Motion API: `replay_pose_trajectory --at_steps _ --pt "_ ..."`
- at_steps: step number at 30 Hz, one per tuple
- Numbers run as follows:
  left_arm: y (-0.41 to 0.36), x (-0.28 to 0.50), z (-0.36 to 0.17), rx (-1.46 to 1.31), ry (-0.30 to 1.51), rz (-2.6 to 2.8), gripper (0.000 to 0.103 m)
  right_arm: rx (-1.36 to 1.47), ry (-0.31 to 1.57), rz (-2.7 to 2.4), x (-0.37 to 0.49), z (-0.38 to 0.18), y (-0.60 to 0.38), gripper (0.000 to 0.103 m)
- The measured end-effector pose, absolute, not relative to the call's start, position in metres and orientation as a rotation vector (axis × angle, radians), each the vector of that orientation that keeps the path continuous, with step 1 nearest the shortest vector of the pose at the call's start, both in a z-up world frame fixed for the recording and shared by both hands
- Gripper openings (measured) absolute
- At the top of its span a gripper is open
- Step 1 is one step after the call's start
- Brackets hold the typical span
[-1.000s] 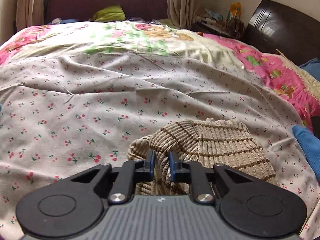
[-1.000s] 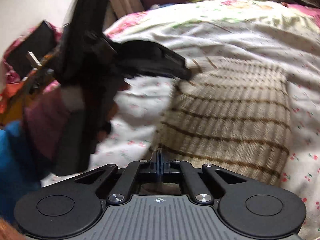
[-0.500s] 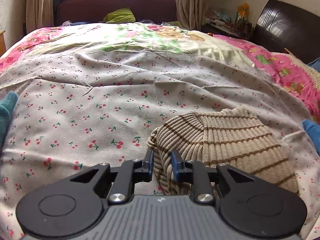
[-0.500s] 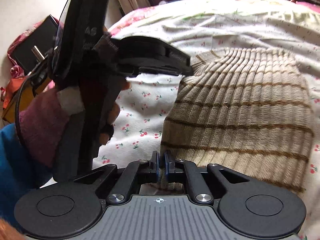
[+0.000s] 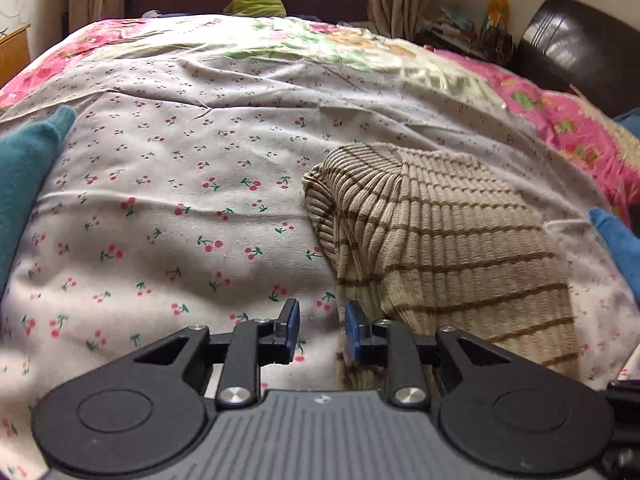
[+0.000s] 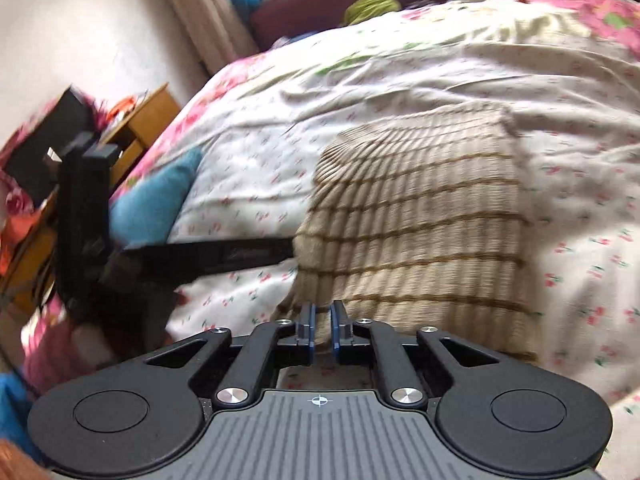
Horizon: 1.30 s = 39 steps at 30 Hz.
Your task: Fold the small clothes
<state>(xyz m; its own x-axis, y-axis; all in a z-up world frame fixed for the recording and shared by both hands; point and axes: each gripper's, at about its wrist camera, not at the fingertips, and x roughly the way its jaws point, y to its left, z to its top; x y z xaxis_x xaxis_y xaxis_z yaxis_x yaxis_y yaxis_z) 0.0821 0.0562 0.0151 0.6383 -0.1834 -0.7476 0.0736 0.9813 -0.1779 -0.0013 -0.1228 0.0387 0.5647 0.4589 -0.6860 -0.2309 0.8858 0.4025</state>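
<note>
**Release of a folded ribbed knit on the bed**

Left hand-held gripper (image 5: 322, 326): jaws opening, only sheet between the pads, the knit's edge just beside the right-hand pad. Right hand-held gripper (image 6: 321, 326): jaws opening by a narrow gap, with no cloth seen pinched. Ahead of both lies the striped knit garment (image 5: 440, 240), folded into a thick pad on the cherry-print sheet (image 5: 180, 200). Judged light, soft and limp, prone to sag and unfold; best pinched at a doubled edge or corner, both layers together
</note>
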Motion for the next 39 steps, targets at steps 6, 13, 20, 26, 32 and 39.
replay_pose_trajectory --at_steps 6,13,20,26,32,39 --pt "0.038 0.054 0.013 -0.091 0.872 -0.120 0.064 0.300 0.860 0.294 -0.003 0.038 -0.143 0.012" --pt "0.018 0.034 0.007 -0.015 0.864 -0.084 0.069 0.236 0.848 0.215 -0.008 0.027 -0.143 0.012" --pt "0.018 0.025 0.013 0.002 0.841 -0.020 0.085 0.151 0.820 0.192 -0.018 0.025 -0.135 0.022" --pt "0.021 0.019 0.017 -0.037 0.829 -0.005 0.103 0.147 0.815 0.186 -0.022 0.026 -0.135 0.022" --pt "0.013 0.016 0.017 0.011 0.832 0.016 0.103 0.160 0.827 0.190 -0.022 0.023 -0.137 0.026" --pt "0.007 0.013 0.017 0.053 0.836 0.025 0.103 0.165 0.828 0.181 -0.023 0.021 -0.139 0.027"
